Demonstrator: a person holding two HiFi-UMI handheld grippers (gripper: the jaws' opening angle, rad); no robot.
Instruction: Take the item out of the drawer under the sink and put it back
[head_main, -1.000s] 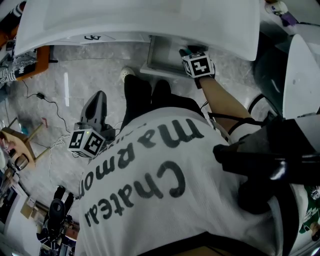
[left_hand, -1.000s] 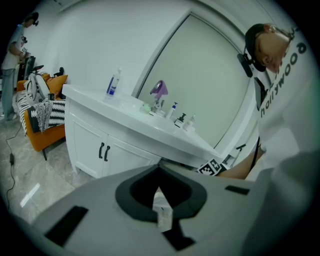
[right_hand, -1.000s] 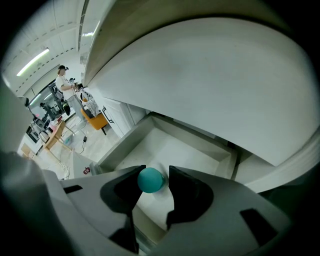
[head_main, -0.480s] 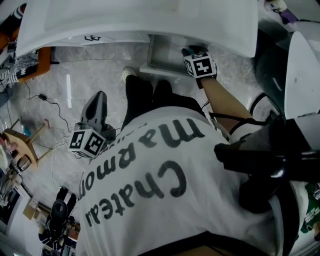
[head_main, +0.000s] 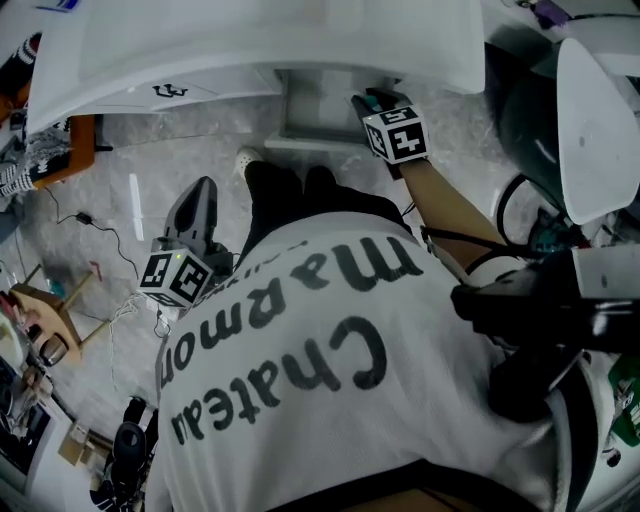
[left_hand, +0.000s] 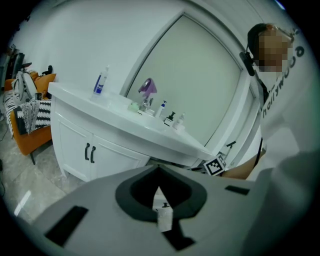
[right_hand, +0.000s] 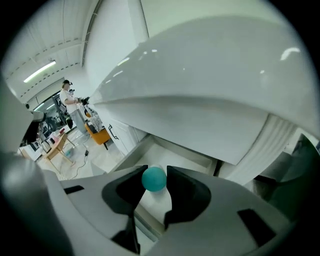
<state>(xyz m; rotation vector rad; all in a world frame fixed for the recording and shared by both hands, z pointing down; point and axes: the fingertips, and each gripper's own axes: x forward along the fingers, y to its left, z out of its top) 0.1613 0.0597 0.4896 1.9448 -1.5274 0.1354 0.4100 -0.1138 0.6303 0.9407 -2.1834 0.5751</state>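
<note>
Head view: desk (head_main: 250, 40) edge cuts off most of the drawer (head_main: 305, 143), ball not visible there. Right claw (right_hand: 156, 170) just been closing, now pinching ball (right_hand: 154, 179) at its tips, open drawer beyond. Left claw (left_hand: 159, 169) pressed together, empty

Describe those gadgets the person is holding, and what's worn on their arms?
The left gripper and right gripper are pale grey moulded shells with black-lined jaws, each carrying a white cube printed with black square markers. The person wears a white T-shirt with big dark lettering. The right jaws have just been closing, a teal ball between them.
</note>
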